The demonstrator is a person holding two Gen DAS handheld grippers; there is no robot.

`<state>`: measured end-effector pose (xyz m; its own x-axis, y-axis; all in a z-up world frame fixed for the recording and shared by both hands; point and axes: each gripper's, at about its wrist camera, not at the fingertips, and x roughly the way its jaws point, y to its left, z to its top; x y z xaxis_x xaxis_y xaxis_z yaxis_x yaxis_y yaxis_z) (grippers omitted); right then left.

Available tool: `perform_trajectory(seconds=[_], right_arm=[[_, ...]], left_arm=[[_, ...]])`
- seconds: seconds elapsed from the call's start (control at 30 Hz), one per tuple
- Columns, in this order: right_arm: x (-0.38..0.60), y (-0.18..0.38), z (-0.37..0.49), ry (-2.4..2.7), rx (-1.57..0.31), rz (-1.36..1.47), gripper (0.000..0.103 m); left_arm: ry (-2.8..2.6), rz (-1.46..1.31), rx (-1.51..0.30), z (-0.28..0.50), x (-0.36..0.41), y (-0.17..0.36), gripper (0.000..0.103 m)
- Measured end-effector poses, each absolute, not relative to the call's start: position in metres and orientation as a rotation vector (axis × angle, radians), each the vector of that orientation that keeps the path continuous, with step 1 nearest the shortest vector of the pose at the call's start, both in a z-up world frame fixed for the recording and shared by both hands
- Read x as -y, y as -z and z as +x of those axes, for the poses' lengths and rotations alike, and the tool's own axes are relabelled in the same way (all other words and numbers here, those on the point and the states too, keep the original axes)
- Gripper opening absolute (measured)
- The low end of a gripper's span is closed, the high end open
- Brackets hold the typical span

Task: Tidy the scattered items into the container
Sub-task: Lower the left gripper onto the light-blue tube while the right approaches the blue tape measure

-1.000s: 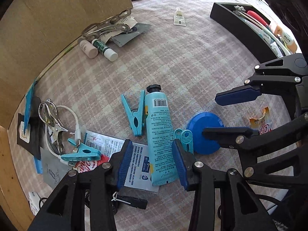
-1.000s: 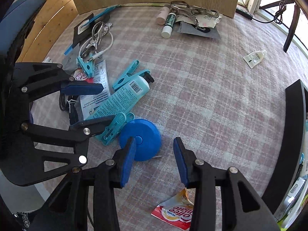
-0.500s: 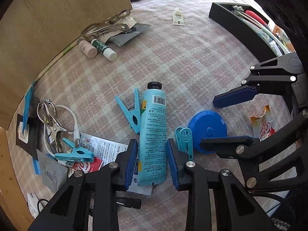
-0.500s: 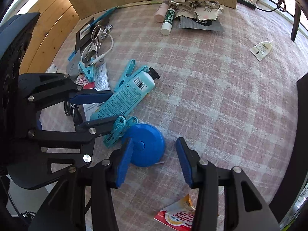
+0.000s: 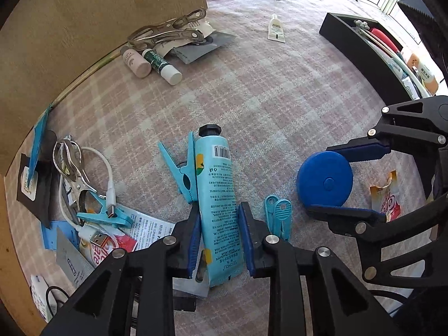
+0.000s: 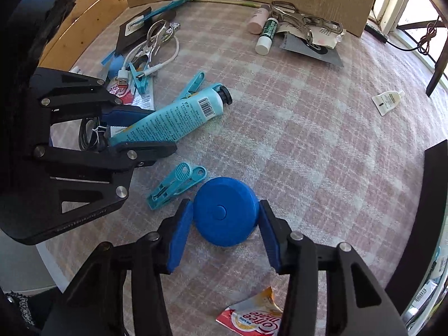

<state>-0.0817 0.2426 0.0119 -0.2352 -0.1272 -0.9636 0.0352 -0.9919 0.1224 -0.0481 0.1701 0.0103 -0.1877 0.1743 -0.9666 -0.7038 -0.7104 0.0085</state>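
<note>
Both pairs of blue-padded fingers point down at the pink plaid cloth [image 5: 280,89]. Jaws of the left gripper [image 5: 221,240] are closing on the lower part of the light blue tube [image 5: 218,196], low in the centre of the left wrist view; the pads sit right against its sides, though a firm press cannot be confirmed. That tube lies flat with its black cap toward the top of the frame, a teal clothespin [image 5: 182,170] touching its left side and another teal clip [image 5: 277,215] just to its right. Jaws of the right gripper [image 6: 224,235] are also closing, about half apart, with the round blue disc [image 6: 225,211] between them at the lower centre of the right wrist view; narrow gaps show at both pads, so nothing is gripped. A red and orange sachet [image 6: 252,319] lies at the bottom edge below the disc. The black container [image 5: 364,53] stands at the upper right of the left wrist view, already holding several things. More clutter lies at the upper left, including a green-labelled stick [image 5: 161,65] and a metal clamp [image 5: 168,30].
</note>
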Motion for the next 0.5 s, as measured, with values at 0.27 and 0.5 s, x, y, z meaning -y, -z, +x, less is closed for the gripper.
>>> perform_trajectory(seconds=[0.27, 0.5], right_arm=[[-0.283, -0.023, -0.069, 2.443, 0.352, 1.877, 0.032], [-0.295, -0.025, -0.060, 2.433, 0.387, 1.854, 0.035]], left_arm=[[-1.958, -1.530, -0.508, -0.059, -0.165, -0.010, 0.010], [-1.981, -1.522, -0.530, -0.055, -0.142, -0.005, 0.010]])
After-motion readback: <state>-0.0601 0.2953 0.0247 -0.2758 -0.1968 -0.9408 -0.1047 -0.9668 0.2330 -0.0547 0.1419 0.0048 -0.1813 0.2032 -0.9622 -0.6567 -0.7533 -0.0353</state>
